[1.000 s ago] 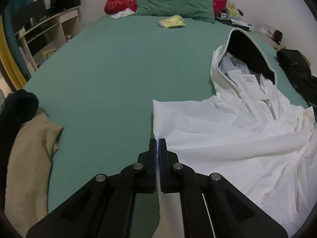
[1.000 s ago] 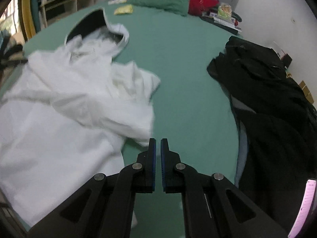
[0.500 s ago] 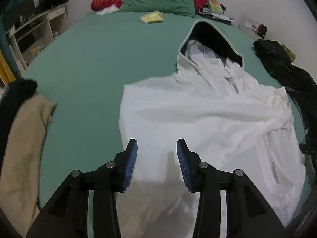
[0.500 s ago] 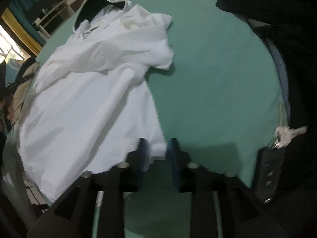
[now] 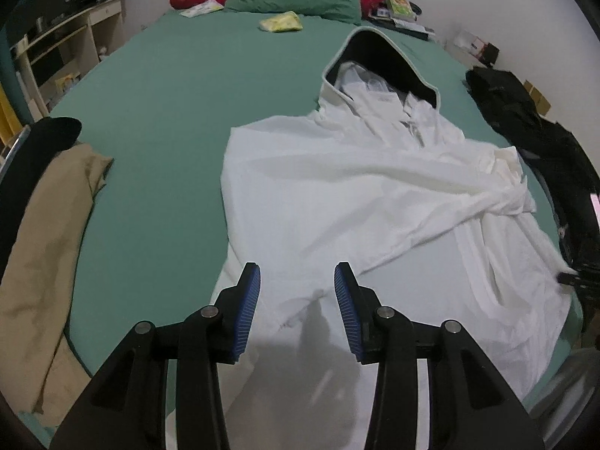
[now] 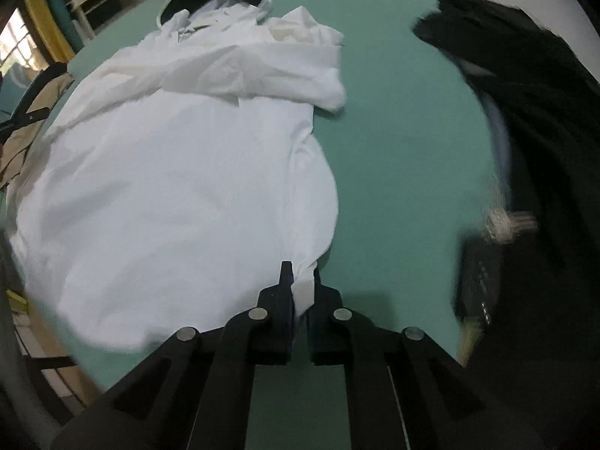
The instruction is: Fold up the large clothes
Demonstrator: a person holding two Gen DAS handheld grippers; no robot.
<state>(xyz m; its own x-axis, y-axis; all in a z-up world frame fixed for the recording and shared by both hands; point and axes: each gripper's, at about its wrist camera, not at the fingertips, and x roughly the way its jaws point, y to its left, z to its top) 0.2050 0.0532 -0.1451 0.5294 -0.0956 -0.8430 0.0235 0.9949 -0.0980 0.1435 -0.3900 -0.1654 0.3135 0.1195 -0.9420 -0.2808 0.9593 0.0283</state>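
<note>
A: White hooded cotton garment [image 5: 360, 202] lies on green bedsheet [image 5: 161, 112], long axis hood-far, hem-near.
B: Fingers?
A: Left gripper [image 5: 297, 296] spread above hem; right gripper [image 6: 300, 281] just closed, pinching hem corner.
B: Surroundings?
A: Black clothes pile [image 6: 525, 86] right, tan cloth [image 5: 45, 258] left, apart.

Left gripper [image 5: 297, 292] jaws apart; right gripper [image 6: 300, 281] jaws just clamped.
</note>
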